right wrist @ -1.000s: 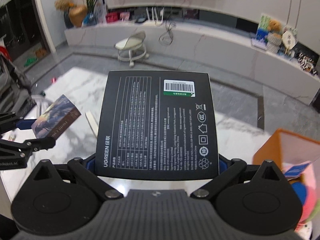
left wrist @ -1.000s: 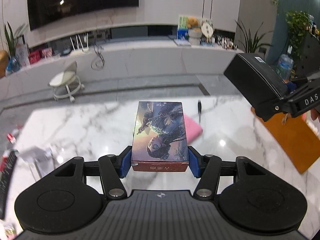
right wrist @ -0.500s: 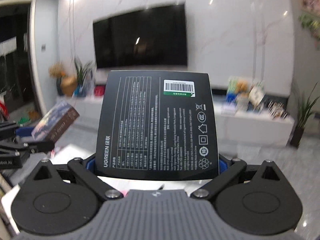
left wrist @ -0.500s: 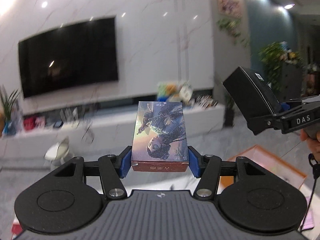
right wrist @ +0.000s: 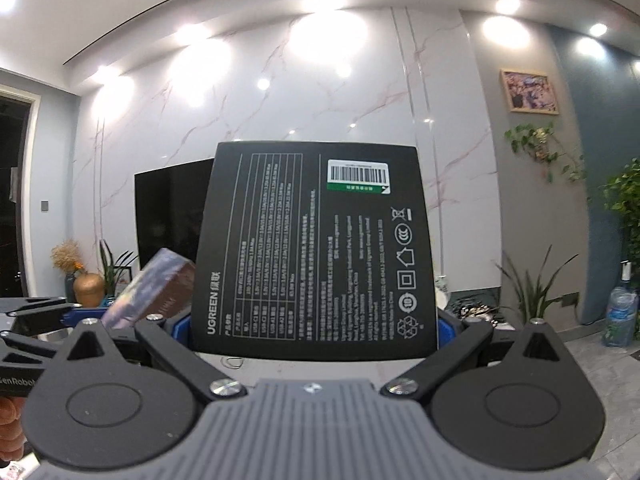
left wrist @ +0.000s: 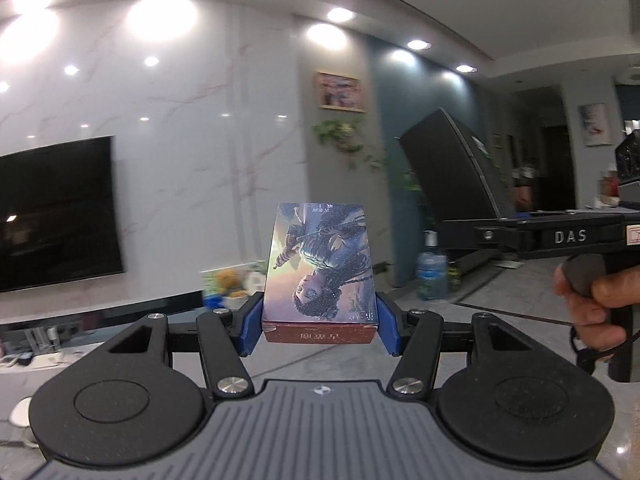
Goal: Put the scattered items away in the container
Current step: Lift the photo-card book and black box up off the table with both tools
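Note:
My left gripper (left wrist: 319, 320) is shut on a small picture-printed card box (left wrist: 320, 268) with a dark red end, held up in the air. My right gripper (right wrist: 314, 330) is shut on a flat black UGREEN box (right wrist: 316, 248) with a barcode label. In the left wrist view the black box (left wrist: 448, 176) and the right gripper show at the right, with a hand on the handle. In the right wrist view the card box (right wrist: 154, 294) shows at the left, close beside the black box. The container and the table are out of view.
Both cameras point up at the room: a marble wall with a dark TV (left wrist: 56, 216), a low cabinet (left wrist: 100, 312), potted plants (right wrist: 532, 292), a water bottle (right wrist: 620, 316) and ceiling lights. A grey floor shows at the lower right.
Both grippers have tilted and risen from over the marble table and orange container to face the wall and ceiling. Each still holds its box. The two boxes are closer together.

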The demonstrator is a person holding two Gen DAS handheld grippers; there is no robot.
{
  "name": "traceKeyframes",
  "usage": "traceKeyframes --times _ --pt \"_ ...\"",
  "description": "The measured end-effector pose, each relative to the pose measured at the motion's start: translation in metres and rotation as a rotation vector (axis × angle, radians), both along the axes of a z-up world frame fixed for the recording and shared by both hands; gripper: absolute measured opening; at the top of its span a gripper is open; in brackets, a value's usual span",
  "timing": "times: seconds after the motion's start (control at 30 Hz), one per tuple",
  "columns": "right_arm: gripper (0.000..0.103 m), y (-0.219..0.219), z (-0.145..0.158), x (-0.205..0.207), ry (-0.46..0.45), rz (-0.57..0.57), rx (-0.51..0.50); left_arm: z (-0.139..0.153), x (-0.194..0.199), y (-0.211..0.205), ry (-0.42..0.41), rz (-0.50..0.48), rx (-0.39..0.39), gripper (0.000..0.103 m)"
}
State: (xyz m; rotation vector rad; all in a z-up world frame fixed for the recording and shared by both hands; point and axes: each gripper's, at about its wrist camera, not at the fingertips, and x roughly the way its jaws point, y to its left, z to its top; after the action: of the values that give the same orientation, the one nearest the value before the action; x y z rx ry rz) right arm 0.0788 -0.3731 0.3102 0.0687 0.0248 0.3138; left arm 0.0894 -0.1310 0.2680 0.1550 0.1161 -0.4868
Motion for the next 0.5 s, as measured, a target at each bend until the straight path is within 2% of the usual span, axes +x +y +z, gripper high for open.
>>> traceKeyframes --times 0.23,0.5 --pt "0.102 -0.044 -0.033 0.041 0.025 -0.028 0.036 -0.04 0.059 -0.066 0.094 -0.055 0.009 0.066" --pt "0.102 -0.073 -0.083 0.106 0.193 -0.053 0.064 -0.098 0.139 -0.125 0.253 -0.066 0.036 0.066"
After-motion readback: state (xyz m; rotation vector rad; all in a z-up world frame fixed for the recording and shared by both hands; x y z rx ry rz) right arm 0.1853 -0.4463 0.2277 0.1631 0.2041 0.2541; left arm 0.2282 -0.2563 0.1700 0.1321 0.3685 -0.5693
